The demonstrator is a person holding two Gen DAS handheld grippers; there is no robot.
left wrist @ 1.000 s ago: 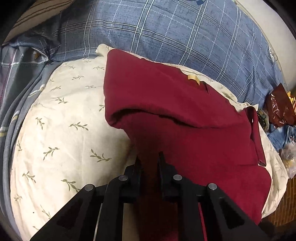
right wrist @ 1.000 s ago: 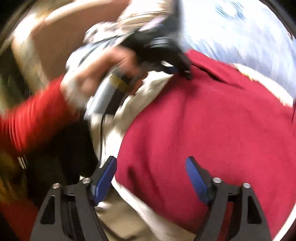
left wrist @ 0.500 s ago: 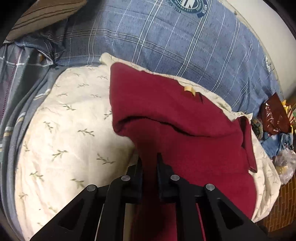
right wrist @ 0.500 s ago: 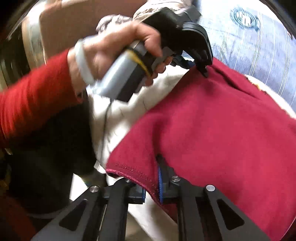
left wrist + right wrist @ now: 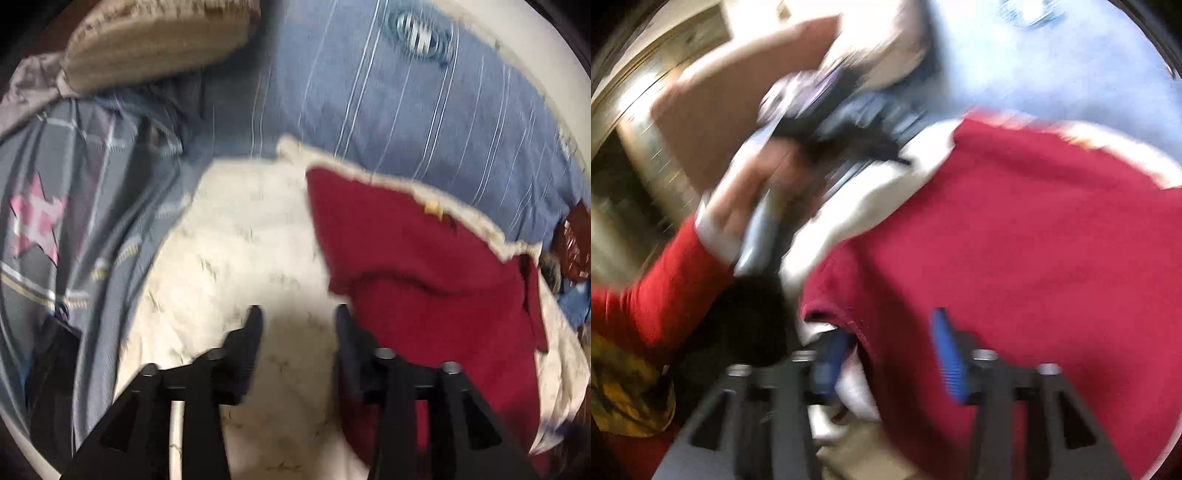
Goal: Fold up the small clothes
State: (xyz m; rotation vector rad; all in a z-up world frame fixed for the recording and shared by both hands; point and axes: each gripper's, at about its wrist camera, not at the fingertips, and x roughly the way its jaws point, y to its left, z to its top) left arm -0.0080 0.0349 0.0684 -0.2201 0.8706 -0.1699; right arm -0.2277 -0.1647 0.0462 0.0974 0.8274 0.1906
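A dark red garment [image 5: 424, 266] lies folded on a cream leaf-print cushion [image 5: 229, 258]. My left gripper [image 5: 297, 314] is open and empty over the cushion, its right finger at the garment's left edge. In the right wrist view the same garment [image 5: 1015, 258] fills the right side. My right gripper [image 5: 890, 332] is open, its blue-padded fingers [image 5: 947, 350] spread around the garment's near hem; the left pad sits under the cloth edge. The other hand and its gripper [image 5: 849, 122] show blurred at upper left.
A blue plaid bedsheet [image 5: 388, 92] lies behind the cushion. A striped pillow [image 5: 155, 44] is at the top left. Grey patterned bedding [image 5: 55, 221] is at left. A dark red packet [image 5: 572, 240] and clutter sit at the right edge.
Both grippers have opened and let go of the red garment. The left gripper has shifted left, off the cloth. Both views are blurred by motion.
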